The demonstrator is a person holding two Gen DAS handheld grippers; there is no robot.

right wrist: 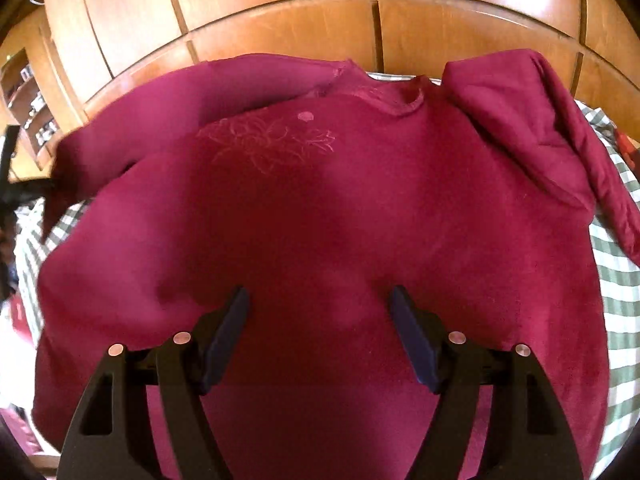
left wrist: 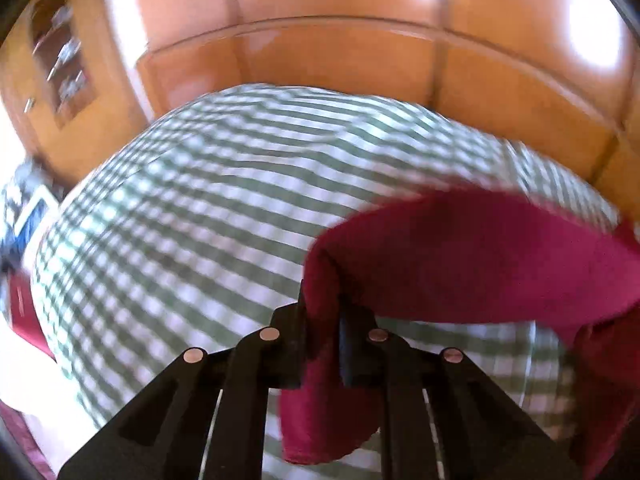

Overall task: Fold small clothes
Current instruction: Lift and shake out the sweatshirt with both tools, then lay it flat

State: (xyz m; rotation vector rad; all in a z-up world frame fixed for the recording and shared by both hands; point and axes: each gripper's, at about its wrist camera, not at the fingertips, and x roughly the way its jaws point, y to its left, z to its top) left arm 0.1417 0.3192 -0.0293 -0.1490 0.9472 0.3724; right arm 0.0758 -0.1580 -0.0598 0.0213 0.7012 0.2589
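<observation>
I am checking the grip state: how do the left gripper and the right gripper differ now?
The left gripper is shut on the red sweater's sleeve and lifts it; the right gripper is open and holds nothing, its jaws wide apart above the sweater's body. Both point down toward the checked cloth.

This looks like a room in a home, most likely a bedroom. A wall of glossy orange-brown wooden wardrobe doors (right wrist: 280,8) with panel seams fills the background, catching bright daylight reflections. To the left stands an open wooden shelf unit (right wrist: 28,96) holding small items too blurred to name. In front lies a soft surface under a green-and-white checked cover (left wrist: 192,208), with a crimson sweatshirt (right wrist: 320,220) spread on it.
</observation>
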